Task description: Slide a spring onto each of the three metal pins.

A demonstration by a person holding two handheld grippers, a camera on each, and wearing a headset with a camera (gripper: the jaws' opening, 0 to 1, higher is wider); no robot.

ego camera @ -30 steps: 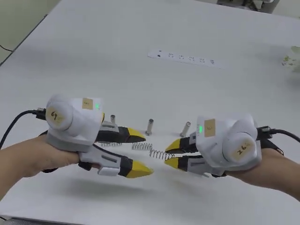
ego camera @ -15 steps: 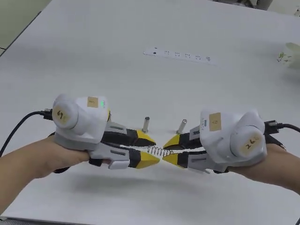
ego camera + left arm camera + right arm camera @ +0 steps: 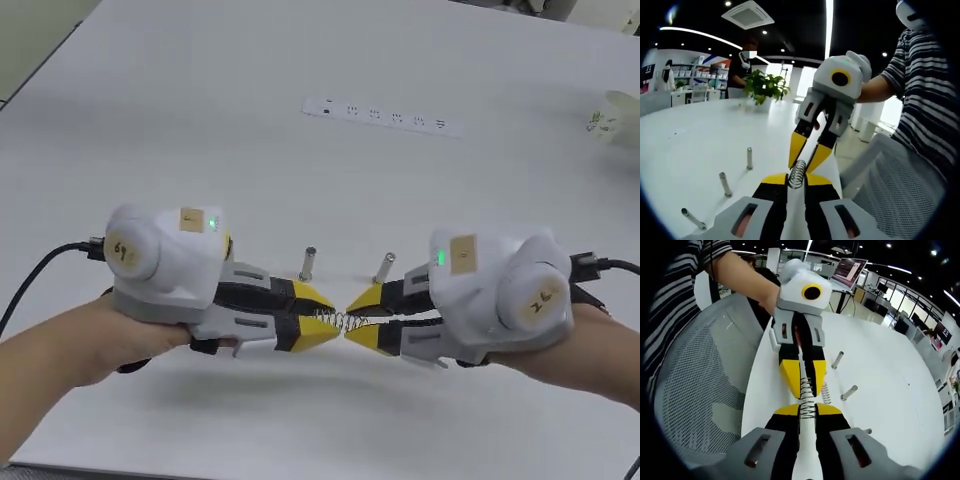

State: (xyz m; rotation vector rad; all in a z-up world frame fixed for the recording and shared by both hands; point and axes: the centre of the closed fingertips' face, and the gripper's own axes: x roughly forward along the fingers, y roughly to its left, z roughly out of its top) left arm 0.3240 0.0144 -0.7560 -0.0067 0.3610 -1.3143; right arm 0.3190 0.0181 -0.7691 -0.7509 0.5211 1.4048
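A small steel spring [image 3: 343,320] hangs level above the white table [image 3: 200,130], bridging my two grippers, which meet tip to tip. My left gripper [image 3: 322,318] is shut on its left end; in the left gripper view the spring [image 3: 796,174] sits between the yellow jaws. My right gripper [image 3: 362,322] is shut on the other end, with the spring [image 3: 807,401] showing in the right gripper view. Two upright metal pins [image 3: 308,262] [image 3: 383,267] stand just behind the tips. The left gripper view shows all three pins [image 3: 749,158] [image 3: 725,184] [image 3: 692,218].
A second loose spring [image 3: 826,392] lies on the table near the pins. A white power strip [image 3: 380,117] lies far back and a small pot [image 3: 620,110] sits at the right edge. A mesh chair [image 3: 705,390] stands beside the table's near edge.
My left gripper, open a second ago, has moved right and shut on the free end of the spring held by my right gripper. Both grippers have come together.
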